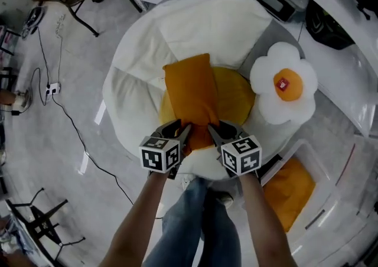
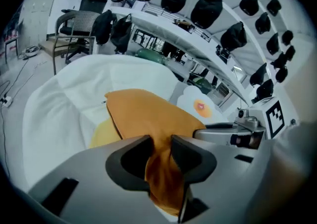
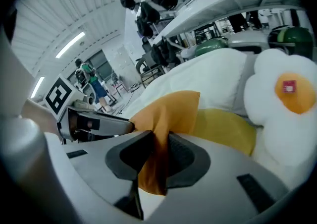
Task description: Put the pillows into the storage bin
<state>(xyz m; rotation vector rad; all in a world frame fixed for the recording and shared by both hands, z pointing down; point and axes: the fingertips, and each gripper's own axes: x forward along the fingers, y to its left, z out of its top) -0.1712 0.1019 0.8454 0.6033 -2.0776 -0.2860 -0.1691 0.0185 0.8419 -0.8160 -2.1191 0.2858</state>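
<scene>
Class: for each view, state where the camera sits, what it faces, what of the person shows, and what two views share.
Head view: on the head, facing steeply down at the orange pillow on a white beanbag; forearms, legs, left gripper, right gripper show.
Left gripper view: on the left gripper, facing its jaws, shut on that pillow; right gripper beside.
Right gripper view: on the right gripper, jaws shut on the pillow; left gripper beside.
Shared: the fried-egg pillow.
</scene>
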